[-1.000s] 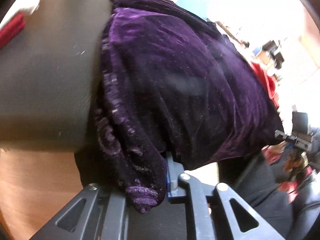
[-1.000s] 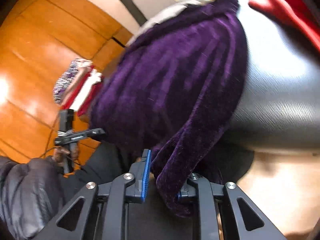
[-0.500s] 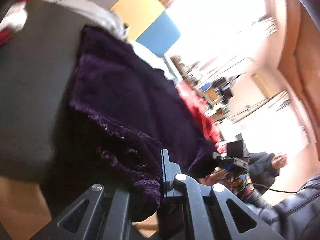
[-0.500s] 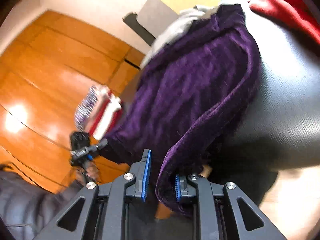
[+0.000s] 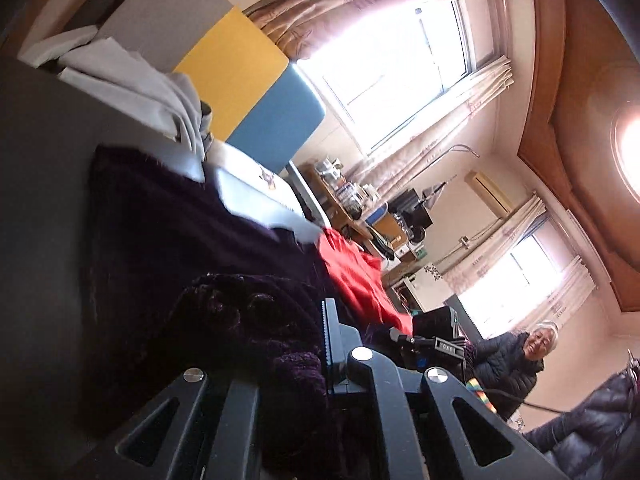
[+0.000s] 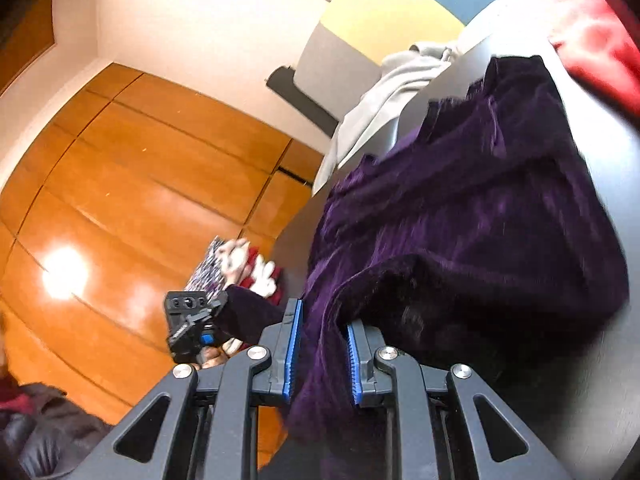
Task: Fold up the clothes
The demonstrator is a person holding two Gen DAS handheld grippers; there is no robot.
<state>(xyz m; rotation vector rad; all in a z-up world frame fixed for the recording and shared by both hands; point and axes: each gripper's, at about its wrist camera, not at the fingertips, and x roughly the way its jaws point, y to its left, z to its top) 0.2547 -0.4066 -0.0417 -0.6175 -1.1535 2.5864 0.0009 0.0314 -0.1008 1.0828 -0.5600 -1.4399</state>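
Observation:
A dark purple velvet garment point(image 5: 180, 232) lies on the dark table point(image 5: 40, 200), its near edge lifted and doubled back. My left gripper point(image 5: 316, 336) is shut on a bunched corner of it; the cloth hides the left finger. In the right wrist view the same garment point(image 6: 480, 220) spreads over the table point(image 6: 600, 380). My right gripper point(image 6: 320, 352) is shut on a hanging fold between its blue pads point(image 6: 290, 352). The left gripper point(image 6: 196, 320) shows there at the left, with a purple corner in it. The right gripper point(image 5: 432, 344) appears small in the left wrist view.
A grey cloth point(image 6: 384, 100) lies at the table's far end, a red garment point(image 5: 352, 276) beside the purple one. A folded patterned stack point(image 6: 236, 268) sits near the left gripper. A person point(image 5: 516, 364) in a dark jacket is seated at the right. Wooden floor point(image 6: 120, 200) lies below.
Both grippers have risen and carried the garment's near edge up off the table's front. The views have tilted upward toward the room. The left jaws have closed tighter on the cloth.

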